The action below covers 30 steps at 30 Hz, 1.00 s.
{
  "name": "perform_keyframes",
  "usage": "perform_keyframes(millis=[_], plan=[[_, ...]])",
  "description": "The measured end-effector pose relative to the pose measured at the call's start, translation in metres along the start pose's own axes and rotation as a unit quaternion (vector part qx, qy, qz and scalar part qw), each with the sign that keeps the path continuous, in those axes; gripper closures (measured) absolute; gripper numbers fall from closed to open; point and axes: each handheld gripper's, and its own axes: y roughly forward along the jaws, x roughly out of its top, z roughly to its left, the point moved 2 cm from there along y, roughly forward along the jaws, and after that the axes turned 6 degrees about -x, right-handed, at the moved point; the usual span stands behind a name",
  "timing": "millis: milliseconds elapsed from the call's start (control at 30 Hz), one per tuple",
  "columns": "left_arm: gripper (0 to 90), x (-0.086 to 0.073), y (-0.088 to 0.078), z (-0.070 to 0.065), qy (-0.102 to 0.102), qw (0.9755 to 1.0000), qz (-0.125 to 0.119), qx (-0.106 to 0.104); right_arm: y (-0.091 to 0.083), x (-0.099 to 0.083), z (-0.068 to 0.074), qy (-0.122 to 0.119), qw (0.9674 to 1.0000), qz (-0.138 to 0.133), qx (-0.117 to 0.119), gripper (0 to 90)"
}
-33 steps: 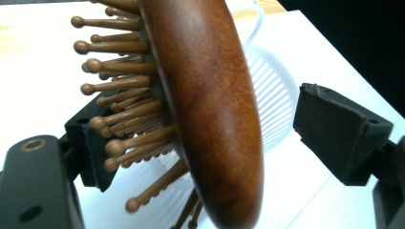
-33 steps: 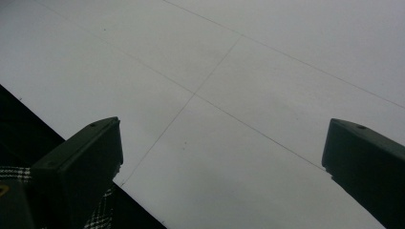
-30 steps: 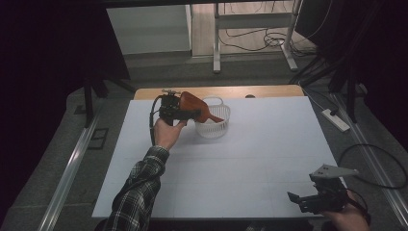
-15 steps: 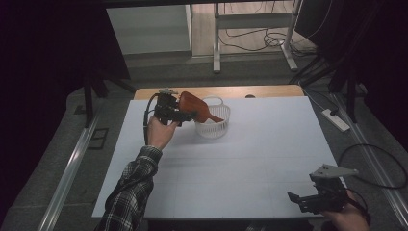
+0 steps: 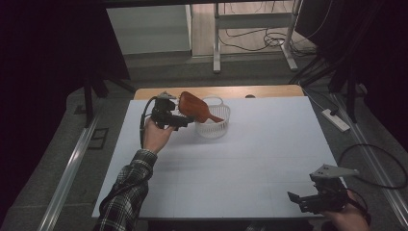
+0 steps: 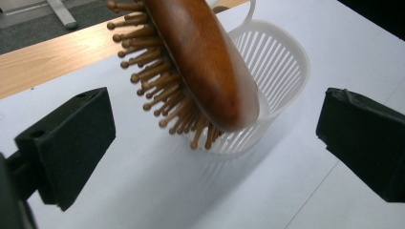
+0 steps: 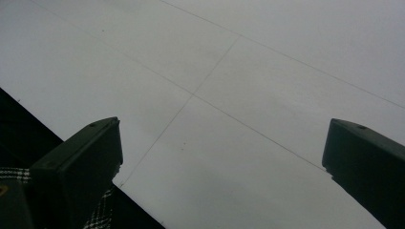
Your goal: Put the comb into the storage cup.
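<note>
A brown wooden hairbrush (image 5: 192,105) leans with its handle down inside a white slatted basket (image 5: 214,127) at the back of the white table. Its bristled head (image 6: 162,90) sticks out over the basket's rim (image 6: 286,62). My left gripper (image 5: 184,120) is just left of the basket. Its jaws have just been opening and now stand wide on either side of the brush head (image 6: 205,62) without touching it, so my left gripper (image 6: 219,119) is open. My right gripper (image 5: 299,199) rests at the table's near right corner, open over bare tabletop (image 7: 219,157).
The white table top (image 5: 250,159) stretches between the two hands, with a wooden strip (image 5: 269,90) along its far edge. A power strip (image 5: 336,120) lies off the right side, and cables and stand legs are on the floor behind.
The left jaws have spread apart and let go of the brush, which stays propped in the basket. The left hand has drawn back slightly. The right gripper has not moved.
</note>
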Motion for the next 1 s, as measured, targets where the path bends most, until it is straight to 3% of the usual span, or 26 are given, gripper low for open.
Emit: perform_keyframes(millis=[200, 1000], plan=[[0.0, -0.007, -0.007, -0.002, 0.004, 1.0000, -0.001, 0.005, -0.001, 0.000, -0.001, 0.004, 1.0000, -0.004, 0.000, 0.0], [0.0, -0.036, -0.019, -0.007, 0.001, 0.9999, -0.005, -0.013, -0.001, 0.000, -0.001, 0.004, 1.0000, -0.003, 0.002, 0.0]])
